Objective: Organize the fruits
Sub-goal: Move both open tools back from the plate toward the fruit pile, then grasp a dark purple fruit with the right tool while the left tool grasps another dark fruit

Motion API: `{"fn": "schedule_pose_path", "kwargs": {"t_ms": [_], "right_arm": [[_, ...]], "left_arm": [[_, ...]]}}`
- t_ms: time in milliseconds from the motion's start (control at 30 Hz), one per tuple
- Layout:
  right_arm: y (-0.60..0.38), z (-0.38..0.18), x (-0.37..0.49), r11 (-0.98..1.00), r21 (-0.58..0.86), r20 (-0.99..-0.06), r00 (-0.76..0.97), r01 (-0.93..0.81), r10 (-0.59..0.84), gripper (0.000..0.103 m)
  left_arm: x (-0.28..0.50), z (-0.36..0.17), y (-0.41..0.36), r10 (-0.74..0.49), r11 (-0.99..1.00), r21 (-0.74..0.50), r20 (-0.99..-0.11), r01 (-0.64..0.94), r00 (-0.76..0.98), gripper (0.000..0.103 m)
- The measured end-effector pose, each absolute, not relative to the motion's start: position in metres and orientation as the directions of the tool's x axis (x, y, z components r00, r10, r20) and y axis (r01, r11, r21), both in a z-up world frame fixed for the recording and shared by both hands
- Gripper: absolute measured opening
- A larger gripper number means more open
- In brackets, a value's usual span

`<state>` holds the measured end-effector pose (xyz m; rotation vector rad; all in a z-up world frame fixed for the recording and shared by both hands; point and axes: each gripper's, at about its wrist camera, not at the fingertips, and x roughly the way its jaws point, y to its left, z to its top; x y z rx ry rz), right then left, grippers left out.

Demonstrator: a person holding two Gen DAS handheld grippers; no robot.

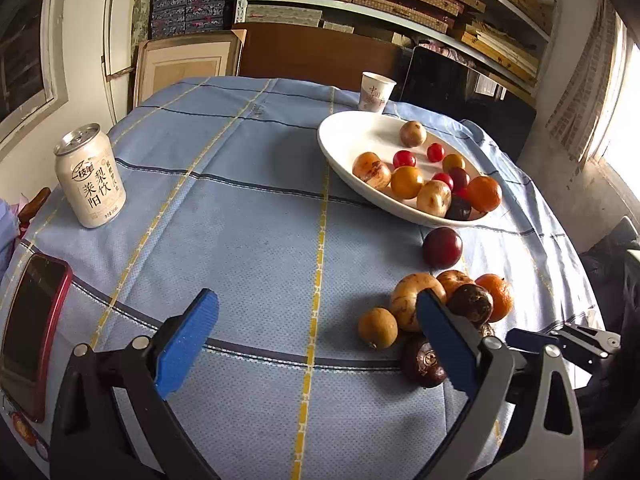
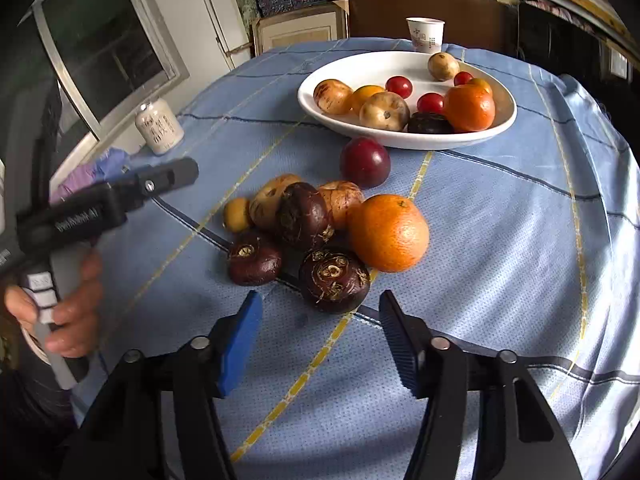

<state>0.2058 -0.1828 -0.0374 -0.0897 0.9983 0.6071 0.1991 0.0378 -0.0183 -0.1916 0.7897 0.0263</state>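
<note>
A white bowl (image 1: 348,128) (image 2: 400,142) at the far right of the blue cloth holds several fruits: oranges, red tomatoes, tan and dark ones. In front of it lie a dark red plum (image 1: 442,248) (image 2: 365,162) and a pile with an orange (image 1: 496,296) (image 2: 388,232), tan fruits and dark brown water chestnuts. My left gripper (image 1: 316,300) is open over bare cloth, left of the pile, its right finger in front of a tan fruit (image 1: 408,300). My right gripper (image 2: 320,300) is open, with the nearest water chestnut (image 2: 334,280) just beyond its tips, untouched.
A drink can (image 1: 90,176) (image 2: 159,124) stands at the table's left. A red-cased phone (image 1: 32,320) lies at the near left edge. A paper cup (image 1: 376,92) (image 2: 426,34) stands behind the bowl. A hand (image 2: 72,320) holds the left gripper's handle. Shelves fill the back.
</note>
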Motion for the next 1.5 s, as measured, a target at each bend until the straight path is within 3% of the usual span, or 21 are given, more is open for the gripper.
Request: {"fn": "schedule_pose_path", "kwargs": {"t_ms": [567,700,900,1067,1233,1333,1400,1500], "right_arm": [[-0.155,-0.054,0.210,0.870,0.008,-0.815,0.501,-0.492,0.291,0.055],[-0.156,-0.053,0.210,0.869,0.011,-0.814,0.500,-0.495,0.295,0.043],[-0.163,-0.050,0.208,0.867,0.046,-0.824,0.472,-0.496,0.314,0.043],[-0.181,-0.033,0.206,0.866,0.120,-0.786,0.486,-0.485,0.382,0.043],[-0.198,-0.027,0.213,0.887,0.152,-0.772,0.508,-0.437,0.383,0.043],[-0.203,-0.028,0.217,0.890,0.174,-0.774,0.500,-0.421,0.388,0.043],[-0.201,-0.028,0.216,0.891,0.165,-0.773,0.506,-0.423,0.383,0.043],[-0.200,-0.027,0.213,0.890,0.149,-0.770,0.514,-0.431,0.378,0.043]], "left_arm": [[0.192,-0.013,0.035,-0.051,0.983,-0.161,-0.695,-0.085,0.717,0.097],[0.191,-0.013,0.035,-0.045,0.984,-0.154,-0.694,-0.088,0.718,0.097],[0.190,-0.016,0.038,-0.048,0.983,-0.158,-0.702,-0.090,0.711,0.097],[0.183,-0.021,0.017,-0.077,0.994,-0.105,-0.704,0.003,0.707,0.097],[0.167,-0.023,-0.017,-0.209,0.971,-0.068,-0.703,0.228,0.679,0.097],[0.158,-0.026,-0.035,-0.242,0.949,-0.027,-0.702,0.314,0.670,0.085],[0.158,-0.031,-0.043,-0.252,0.937,-0.014,-0.721,0.350,0.645,0.067],[0.166,-0.038,-0.043,-0.273,0.932,-0.051,-0.752,0.359,0.600,0.054]]}}
